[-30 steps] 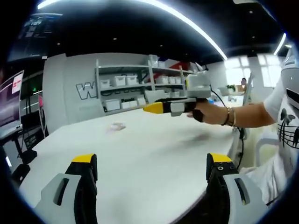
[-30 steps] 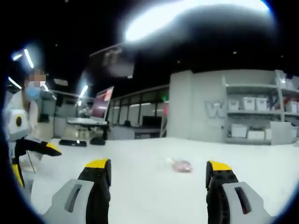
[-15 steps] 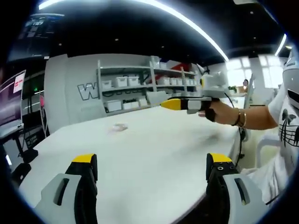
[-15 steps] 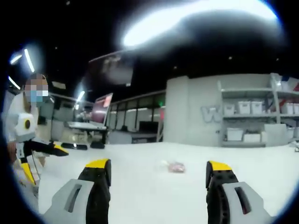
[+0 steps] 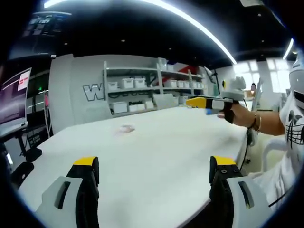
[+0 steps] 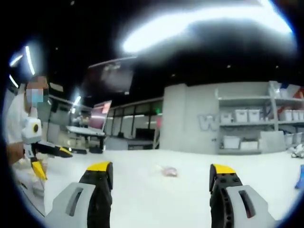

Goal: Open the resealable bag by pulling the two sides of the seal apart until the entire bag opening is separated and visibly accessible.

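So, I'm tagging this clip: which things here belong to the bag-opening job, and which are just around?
Job:
resealable bag, small and pinkish, lying on the white table
left gripper, open
right gripper, open

Just around:
shelves with white bins
monitor
blue object at the edge

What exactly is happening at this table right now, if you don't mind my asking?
A person holds a yellow-tipped grey gripper in each hand above a large white table. The small pinkish resealable bag lies alone far out on the table, untouched and apart from both. The left gripper and the right gripper both stand open, holding nothing, so opening the bag has not yet begun.
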